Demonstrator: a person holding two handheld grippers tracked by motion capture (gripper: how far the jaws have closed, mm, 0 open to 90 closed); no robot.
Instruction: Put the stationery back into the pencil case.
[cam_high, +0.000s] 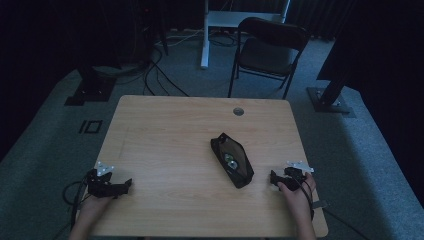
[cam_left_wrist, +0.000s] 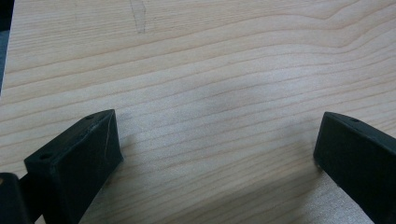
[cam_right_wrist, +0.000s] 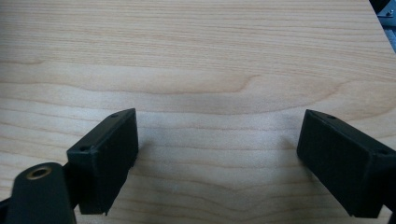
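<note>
A light wooden table (cam_high: 165, 150) filled the middle of the high view, with a dark folding chair (cam_high: 270, 50) beyond its far edge. Right of the table's centre lay a black pouch (cam_high: 231, 160), set slantwise, its top gaping on small greenish items too dim to identify. The left gripper (cam_left_wrist: 217, 144) rested near the front left corner, jaws spread wide over bare wood. The right gripper (cam_right_wrist: 219, 149) sat just beside the pouch, jaws likewise parted, grasping nothing.
</note>
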